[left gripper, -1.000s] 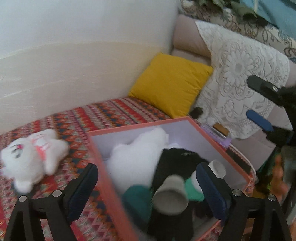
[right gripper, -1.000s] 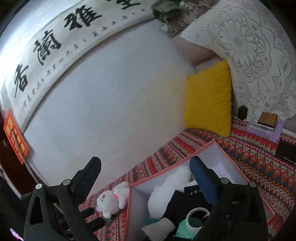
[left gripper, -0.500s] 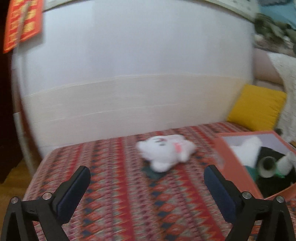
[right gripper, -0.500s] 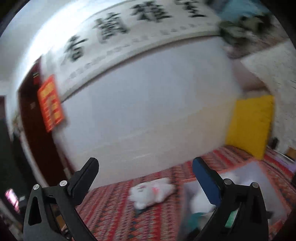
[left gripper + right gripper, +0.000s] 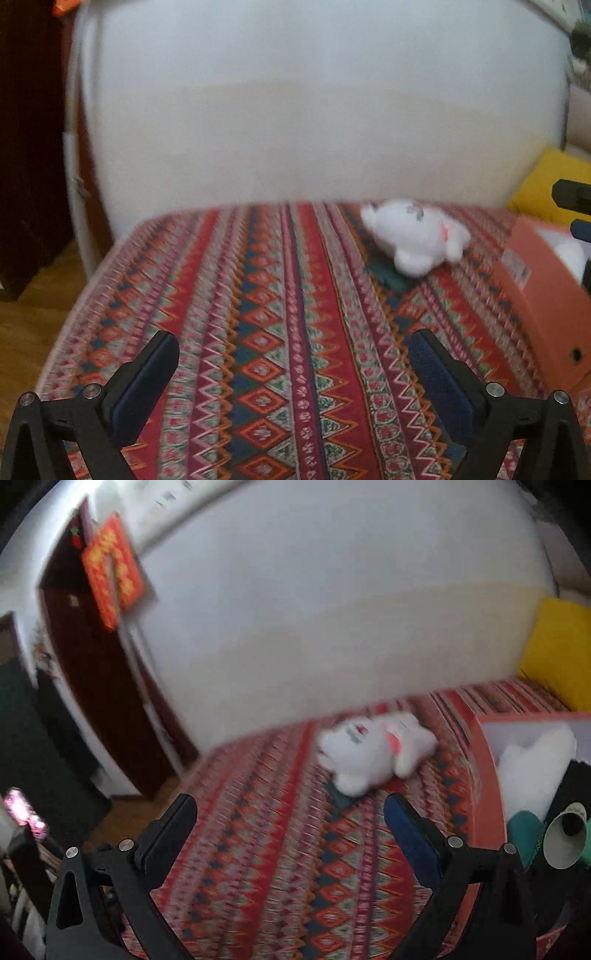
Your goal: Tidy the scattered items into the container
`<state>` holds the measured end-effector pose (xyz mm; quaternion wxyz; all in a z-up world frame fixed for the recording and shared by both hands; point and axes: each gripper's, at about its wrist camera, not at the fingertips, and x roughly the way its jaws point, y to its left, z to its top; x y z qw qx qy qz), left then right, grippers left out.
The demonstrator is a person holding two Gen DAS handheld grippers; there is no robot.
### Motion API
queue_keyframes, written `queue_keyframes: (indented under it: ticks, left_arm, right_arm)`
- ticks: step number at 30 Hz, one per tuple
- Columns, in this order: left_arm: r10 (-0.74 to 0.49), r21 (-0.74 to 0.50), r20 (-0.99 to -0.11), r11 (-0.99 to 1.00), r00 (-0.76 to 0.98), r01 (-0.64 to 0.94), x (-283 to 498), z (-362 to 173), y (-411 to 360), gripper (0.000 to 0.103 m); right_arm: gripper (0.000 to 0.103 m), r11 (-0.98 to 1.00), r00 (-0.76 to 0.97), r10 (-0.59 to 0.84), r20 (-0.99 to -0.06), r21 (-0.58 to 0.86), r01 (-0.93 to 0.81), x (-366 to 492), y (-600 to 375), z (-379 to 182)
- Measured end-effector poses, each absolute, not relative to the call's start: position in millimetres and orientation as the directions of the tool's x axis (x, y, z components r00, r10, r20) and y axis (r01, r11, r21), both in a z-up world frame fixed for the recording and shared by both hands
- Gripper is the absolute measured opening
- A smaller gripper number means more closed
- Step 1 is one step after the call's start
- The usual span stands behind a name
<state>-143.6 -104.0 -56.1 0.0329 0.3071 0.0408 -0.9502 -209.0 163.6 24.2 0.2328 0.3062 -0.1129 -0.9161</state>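
Observation:
A white plush toy (image 5: 415, 236) (image 5: 373, 753) lies on the patterned red bedspread (image 5: 266, 317), partly on top of a dark green item (image 5: 388, 275) (image 5: 341, 797). To its right stands the orange box (image 5: 543, 295) (image 5: 487, 775), holding a white plush (image 5: 535, 768), black cloth, a teal item and a grey cup (image 5: 565, 834). My left gripper (image 5: 291, 354) hovers open over bare bedspread, left of and nearer than the toy. My right gripper (image 5: 290, 819) is open too, with the toy just beyond its fingers. Its dark fingers (image 5: 572, 195) show at the left view's right edge.
A white wall backs the bed. A yellow cushion (image 5: 561, 657) leans at the far right. The bed's left edge (image 5: 74, 317) drops to a wooden floor (image 5: 26, 332). A dark door with a red banner (image 5: 110, 568) stands at the left.
Both grippers have swung left, away from the box toward the plush toy. The box has slid to the right edge of both views. The left jaws have widened a little.

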Motion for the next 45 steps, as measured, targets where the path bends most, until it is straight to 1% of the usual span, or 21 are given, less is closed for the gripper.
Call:
queue_keyframes:
  ticks: [2, 6, 9, 11, 13, 15, 17, 19, 20, 21, 23, 25, 29, 32, 34, 36, 38, 42, 45]
  left_arm:
    - [0.02, -0.098, -0.62, -0.994, -0.784, 0.053, -168, -72, -101, 0.102]
    - [0.072, -0.147, -0.667, -0.988, -0.742, 0.037, -212, -104, -92, 0.102]
    - [0.071, -0.136, -0.694, -0.99, -0.717, 0.034, -229, -125, -90, 0.102]
    - [0.064, -0.123, -0.702, -0.992, -0.71, 0.032, -234, -136, -92, 0.102]
    - [0.057, -0.117, -0.708, -0.992, -0.704, 0.038, -236, -147, -100, 0.102]
    - [0.06, -0.132, -0.722, -0.99, -0.69, 0.052, -237, -159, -111, 0.102]
    - [0.062, -0.143, -0.734, -0.988, -0.677, 0.065, -240, -170, -121, 0.102]
    - [0.06, -0.152, -0.744, -0.985, -0.665, 0.081, -242, -178, -129, 0.102]
    - [0.056, -0.155, -0.749, -0.984, -0.66, 0.091, -244, -181, -133, 0.102]
    - [0.061, -0.169, -0.75, -0.981, -0.659, 0.101, -245, -182, -136, 0.102]
    - [0.079, -0.205, -0.742, -0.972, -0.666, 0.113, -247, -179, -142, 0.102]
    - [0.084, -0.21, -0.729, -0.972, -0.679, 0.105, -246, -168, -139, 0.102]
    - [0.101, -0.205, -0.706, -0.977, -0.701, 0.066, -245, -145, -125, 0.102]
    - [0.123, -0.16, -0.685, -0.987, -0.718, -0.017, -254, -121, -100, 0.102]
    - [0.141, -0.101, -0.688, -0.99, -0.712, -0.099, -270, -102, -74, 0.102]
    - [0.149, -0.016, -0.702, -0.981, -0.696, -0.193, -293, -83, -42, 0.102]
    - [0.143, 0.06, -0.716, -0.962, -0.683, -0.265, -320, -76, -19, 0.102]
    - [0.089, 0.239, -0.772, -0.877, -0.629, -0.417, -375, -79, 47, 0.102]
    - [0.024, 0.359, -0.808, -0.773, -0.589, -0.524, -409, -102, 98, 0.102]
  right_arm:
    - [0.103, -0.874, -0.684, -0.481, -0.549, 0.364, 0.322, -229, 168, 1]
    - [0.103, -0.834, -0.579, -0.527, -0.622, 0.509, 0.211, -280, 178, -60]
    - [0.102, -0.754, -0.433, -0.629, -0.645, 0.642, 0.139, -323, 167, -117]
    - [0.102, -0.764, -0.391, -0.619, -0.682, 0.639, 0.094, -351, 154, -147]
    - [0.102, -0.844, -0.424, -0.519, -0.742, 0.525, 0.114, -370, 136, -158]
    - [0.103, -0.92, -0.469, -0.393, -0.791, 0.338, 0.199, -387, 105, -168]
    - [0.103, -0.947, -0.528, -0.282, -0.801, 0.146, 0.285, -402, 74, -174]
    - [0.103, -0.937, -0.546, -0.244, -0.801, 0.05, 0.345, -418, 52, -178]
    - [0.101, -0.932, -0.541, -0.249, -0.803, 0.047, 0.359, -426, 47, -179]
    - [0.095, -0.927, -0.535, -0.254, -0.805, 0.044, 0.373, -434, 42, -180]
    - [0.053, -0.927, -0.528, -0.241, -0.814, 0.033, 0.373, -443, 38, -178]
    - [0.048, -0.924, -0.498, -0.264, -0.826, 0.068, 0.377, -440, 43, -174]
    - [0.048, -0.906, -0.451, -0.287, -0.845, 0.085, 0.415, -399, 65, -177]
    - [0.048, -0.896, -0.412, -0.304, -0.859, 0.112, 0.429, -366, 85, -176]
    - [0.048, -0.896, -0.384, -0.321, -0.866, 0.148, 0.418, -343, 101, -173]
    - [0.048, -0.902, -0.368, -0.373, -0.852, 0.241, 0.358, -324, 120, -159]
    - [0.048, -0.896, -0.361, -0.424, -0.831, 0.327, 0.299, -305, 139, -145]
    - [0.048, -0.849, -0.472, -0.529, -0.706, 0.427, 0.313, -261, 166, -88]
    - [0.048, -0.808, -0.516, -0.588, -0.622, 0.477, 0.345, -250, 179, -61]
